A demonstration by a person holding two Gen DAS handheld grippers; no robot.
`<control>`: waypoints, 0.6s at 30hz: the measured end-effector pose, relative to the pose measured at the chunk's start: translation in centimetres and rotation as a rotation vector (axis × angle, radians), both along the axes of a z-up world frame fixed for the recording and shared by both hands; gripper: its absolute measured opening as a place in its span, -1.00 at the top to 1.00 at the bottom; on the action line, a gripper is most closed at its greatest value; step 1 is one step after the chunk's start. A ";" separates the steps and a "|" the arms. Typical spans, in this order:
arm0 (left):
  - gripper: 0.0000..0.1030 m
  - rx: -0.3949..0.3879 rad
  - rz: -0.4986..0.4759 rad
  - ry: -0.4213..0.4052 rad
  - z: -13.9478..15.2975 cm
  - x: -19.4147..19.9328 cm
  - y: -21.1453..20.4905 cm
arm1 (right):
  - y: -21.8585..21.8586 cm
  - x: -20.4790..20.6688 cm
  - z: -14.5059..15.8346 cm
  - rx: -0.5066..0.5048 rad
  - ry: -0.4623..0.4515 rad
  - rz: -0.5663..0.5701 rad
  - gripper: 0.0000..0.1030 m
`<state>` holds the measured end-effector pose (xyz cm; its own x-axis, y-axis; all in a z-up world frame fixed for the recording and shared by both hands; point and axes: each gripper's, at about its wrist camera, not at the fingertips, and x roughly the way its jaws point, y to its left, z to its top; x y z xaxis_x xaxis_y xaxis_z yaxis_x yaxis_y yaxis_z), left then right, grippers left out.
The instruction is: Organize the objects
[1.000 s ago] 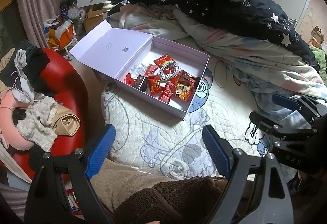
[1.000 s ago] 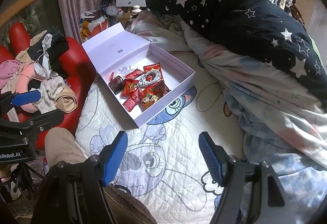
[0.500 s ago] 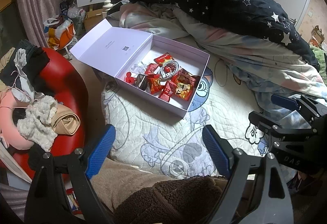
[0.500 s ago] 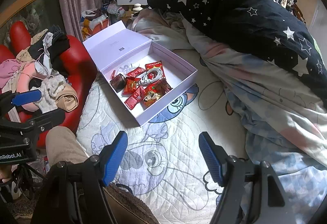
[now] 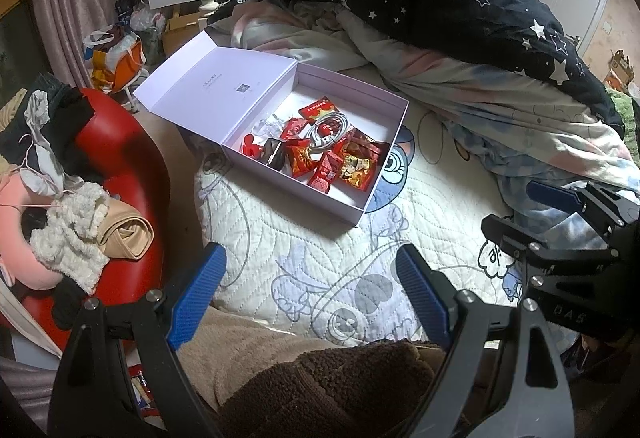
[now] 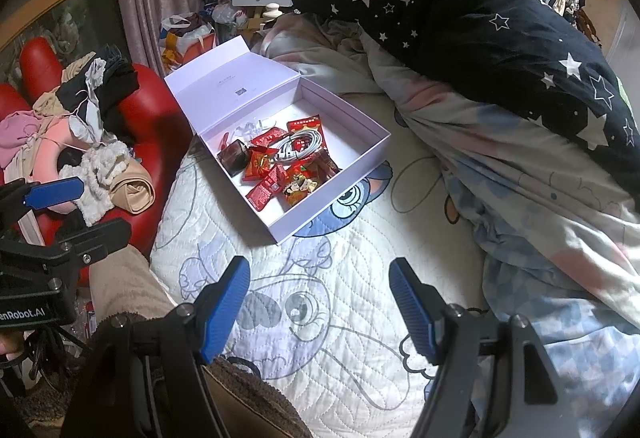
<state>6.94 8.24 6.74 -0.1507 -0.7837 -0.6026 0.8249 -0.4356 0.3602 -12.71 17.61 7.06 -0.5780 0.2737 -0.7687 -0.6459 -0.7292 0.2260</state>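
Now we hold both tools low over the bed [image 5: 328, 262], and each stands spread with nothing between its blue fingers. Our left tool [image 5: 310, 286] fills the bottom of the left wrist view, over the white quilted cover with its cartoon print; our right tool [image 6: 320, 304] sits at the bottom of the right wrist view, over the same cover.

Above centre in both views lies the lilac box [image 5: 360, 206], open, well apart from both tools. Its long axis runs on a diagonal from the upper left of the frame down to the lower right in the left wrist view, and its lid [image 5: 218, 86] is folded back flat toward the upper left, reaching out past the bed's edge. Inside, gathered toward the near-left part of the box, lie red snack packets [image 5: 300, 160], a coiled white cable [image 5: 326, 128] on top of them, and a small dark object [image 5: 274, 154] beside them. A dark star-print duvet [image 5: 440, 6] is heaped at upper right.
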 end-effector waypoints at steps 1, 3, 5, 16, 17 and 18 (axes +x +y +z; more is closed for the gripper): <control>-0.68 -0.001 0.000 0.000 0.0 0.0 0.0 | 0.0 0.0 0.0 -0.001 0.000 0.000 -0.41; -0.68 0.001 0.000 0.000 -0.1 0.0 0.0 | 0.0 -0.1 0.0 -0.003 -0.004 0.003 -0.41; -0.68 0.004 0.000 -0.002 -0.1 0.0 0.0 | 0.0 -0.2 -0.1 -0.003 -0.006 0.007 -0.41; -0.68 0.025 0.000 0.001 -0.6 0.1 -0.2 | 0.2 -0.5 -0.6 -0.016 -0.015 0.022 -0.41; -0.68 0.026 0.000 0.001 -0.6 0.1 -0.2 | 0.2 -0.5 -0.6 -0.016 -0.015 0.022 -0.41; -0.68 0.027 0.001 0.001 -0.7 0.1 -0.2 | 0.2 -0.5 -0.6 -0.015 -0.015 0.022 -0.41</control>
<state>6.99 7.99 6.08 -0.1508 -0.7672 -0.6234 0.8256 -0.4446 0.3475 -13.24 17.77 6.44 -0.5720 0.2495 -0.7814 -0.6333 -0.7397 0.2274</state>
